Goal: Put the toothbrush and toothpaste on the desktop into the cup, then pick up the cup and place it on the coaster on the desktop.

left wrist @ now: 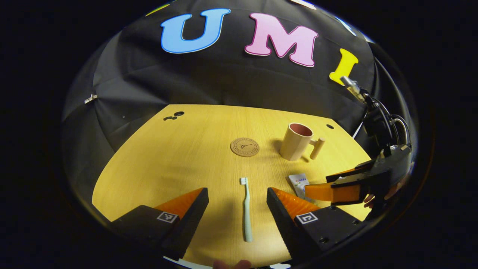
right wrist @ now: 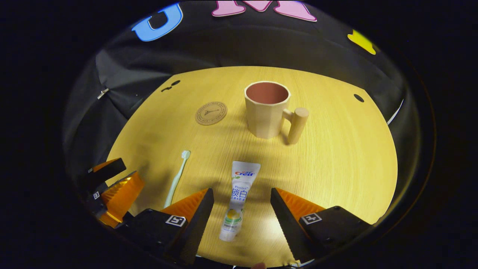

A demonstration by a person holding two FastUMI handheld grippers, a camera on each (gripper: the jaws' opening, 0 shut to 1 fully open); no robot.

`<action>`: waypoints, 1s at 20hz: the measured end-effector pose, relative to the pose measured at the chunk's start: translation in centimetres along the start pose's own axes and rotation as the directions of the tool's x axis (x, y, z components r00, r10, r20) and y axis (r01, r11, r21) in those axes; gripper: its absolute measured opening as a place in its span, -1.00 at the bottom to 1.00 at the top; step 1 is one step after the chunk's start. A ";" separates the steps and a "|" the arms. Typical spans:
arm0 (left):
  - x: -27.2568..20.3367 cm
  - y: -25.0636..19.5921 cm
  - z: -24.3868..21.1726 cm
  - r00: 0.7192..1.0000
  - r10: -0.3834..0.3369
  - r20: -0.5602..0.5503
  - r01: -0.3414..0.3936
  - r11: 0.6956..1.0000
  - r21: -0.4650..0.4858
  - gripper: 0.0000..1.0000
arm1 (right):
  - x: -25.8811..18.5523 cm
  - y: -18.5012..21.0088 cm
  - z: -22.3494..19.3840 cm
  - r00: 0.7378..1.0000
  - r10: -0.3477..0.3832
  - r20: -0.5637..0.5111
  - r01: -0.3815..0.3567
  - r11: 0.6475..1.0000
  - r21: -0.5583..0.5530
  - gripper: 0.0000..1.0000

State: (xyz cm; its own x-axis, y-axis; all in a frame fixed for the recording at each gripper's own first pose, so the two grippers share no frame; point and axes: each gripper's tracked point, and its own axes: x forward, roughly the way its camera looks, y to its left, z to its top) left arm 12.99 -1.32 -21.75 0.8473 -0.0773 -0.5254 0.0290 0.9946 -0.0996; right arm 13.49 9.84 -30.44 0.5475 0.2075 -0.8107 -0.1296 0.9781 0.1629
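A pale green toothbrush [left wrist: 246, 209] lies on the wooden desktop [left wrist: 179, 157], bristles away from me, between the fingers of my open left gripper [left wrist: 237, 196]. A white toothpaste tube [right wrist: 236, 198] lies lengthwise between the fingers of my open right gripper [right wrist: 242, 198]; neither finger touches it. The beige cup [right wrist: 267, 110] with a peg handle stands upright beyond the tube. A round cork coaster [right wrist: 211, 113] lies left of the cup. In the left gripper view the right gripper [left wrist: 336, 188] hovers over the toothpaste [left wrist: 300, 183]. The left gripper [right wrist: 115, 190] shows beside the toothbrush [right wrist: 177, 177].
Small dark holes mark the desktop at the far left [left wrist: 175, 115] and far right [right wrist: 358, 98]. Black cloth walls close in behind and beside the table. Cables [left wrist: 388, 123] hang at the right of the left gripper view.
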 end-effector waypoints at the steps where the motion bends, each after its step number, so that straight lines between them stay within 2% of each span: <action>1: 0.3 -0.1 -0.3 1.000 -0.003 -0.012 0.003 1.000 -0.008 0.98 | 0.7 0.1 -0.3 1.000 -0.003 -0.022 0.003 1.000 0.003 0.88; 6: 1.3 0.4 -1.6 0.998 0.000 -0.059 -0.004 0.999 -0.053 0.99 | 3.0 0.5 -1.8 0.993 -0.020 -0.117 0.023 0.999 0.024 0.65; 7: 1.6 0.5 -1.8 0.998 0.003 -0.069 -0.007 0.998 -0.057 0.99 | 3.3 0.5 -1.8 0.992 -0.025 -0.120 0.028 0.999 0.028 0.79; 8: 1.7 0.5 -2.1 0.997 0.003 -0.081 -0.008 0.998 -0.059 0.98 | 3.4 0.5 -1.7 0.992 -0.031 -0.120 0.035 0.999 0.033 0.60; 10: 2.1 0.6 -2.6 0.995 0.006 -0.100 -0.011 0.998 -0.057 0.98 | 3.8 0.4 -1.4 0.993 -0.034 -0.117 0.039 0.998 0.042 0.55; 12: 2.6 0.5 -3.0 0.993 0.005 -0.121 -0.012 0.998 -0.059 0.98 | 3.9 -0.1 -1.3 0.991 -0.049 -0.124 0.055 0.997 0.049 0.32; 13: 2.8 0.5 -3.1 0.992 0.005 -0.129 -0.013 0.998 -0.061 0.98 | 4.0 -0.3 -1.2 0.990 -0.053 -0.129 0.060 0.997 0.053 0.02; 15: 3.1 0.3 -3.4 0.990 0.006 -0.140 -0.015 0.998 -0.065 0.98 | 4.1 -0.3 -1.4 0.987 -0.057 -0.150 0.066 0.996 0.062 -0.16; 20: 3.8 -0.2 -4.1 0.983 0.001 -0.184 -0.014 0.997 -0.071 0.99 | 3.6 -0.2 -1.9 0.985 -0.056 -0.162 0.058 0.998 0.009 -0.38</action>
State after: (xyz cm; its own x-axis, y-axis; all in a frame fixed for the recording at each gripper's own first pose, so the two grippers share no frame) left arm 13.97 -2.12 -27.20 0.7353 -0.0882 -0.6720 -0.0207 0.9881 -0.1523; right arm 13.94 10.37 -34.42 0.4130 0.1474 -0.8987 -0.0906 0.9886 0.1205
